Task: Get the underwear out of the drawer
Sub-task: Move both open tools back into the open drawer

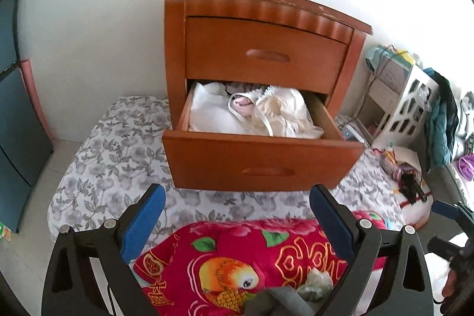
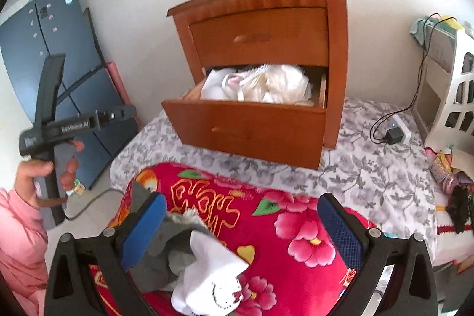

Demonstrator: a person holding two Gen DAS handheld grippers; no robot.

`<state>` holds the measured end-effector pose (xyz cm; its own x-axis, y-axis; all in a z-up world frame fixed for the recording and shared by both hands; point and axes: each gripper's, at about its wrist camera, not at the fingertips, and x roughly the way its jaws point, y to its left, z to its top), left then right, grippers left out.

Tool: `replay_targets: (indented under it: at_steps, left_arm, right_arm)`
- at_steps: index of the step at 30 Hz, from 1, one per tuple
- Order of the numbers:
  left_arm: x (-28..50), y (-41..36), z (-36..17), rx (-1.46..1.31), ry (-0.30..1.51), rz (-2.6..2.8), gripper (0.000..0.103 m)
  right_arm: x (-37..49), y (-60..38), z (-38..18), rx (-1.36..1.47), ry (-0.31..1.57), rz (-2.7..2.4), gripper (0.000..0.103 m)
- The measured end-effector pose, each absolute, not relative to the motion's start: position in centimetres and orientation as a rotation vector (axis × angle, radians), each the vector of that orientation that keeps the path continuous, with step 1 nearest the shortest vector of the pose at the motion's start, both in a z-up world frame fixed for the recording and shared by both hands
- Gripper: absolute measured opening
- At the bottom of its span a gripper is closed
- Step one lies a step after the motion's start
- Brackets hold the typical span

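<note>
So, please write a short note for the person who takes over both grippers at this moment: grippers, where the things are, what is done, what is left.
Left gripper: open, empty, held back from the nightstand.
Right gripper: open, above the red quilt; a grey and white garment pile lies loose between its fingers, not gripped.
Lower drawer: pulled open, pale clothes are still in it. Upper drawer: closed.
Done: drawer opened; some garments appear to be out on the quilt.
Left: take the remaining underwear out of the drawer.
</note>
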<state>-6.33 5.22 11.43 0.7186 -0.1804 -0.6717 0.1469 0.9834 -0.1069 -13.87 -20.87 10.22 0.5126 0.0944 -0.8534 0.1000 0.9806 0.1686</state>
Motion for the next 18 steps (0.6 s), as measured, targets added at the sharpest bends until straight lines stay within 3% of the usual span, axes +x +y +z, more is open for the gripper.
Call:
replay_targets:
  at_steps: [12, 18]
  left_arm:
    - [-2.9, 6.1, 8.9, -0.043, 0.785, -0.134, 0.098]
    - [0.4, 7.4, 9.0, -0.075, 0.82, -0.114, 0.098]
  right_arm:
    - [-10.1, -23.7, 10.4, 0.102, 0.934, -0.154, 0.103]
    - [-5.0, -25.6, 9.4, 0.148, 0.979, -0.153, 0.103]
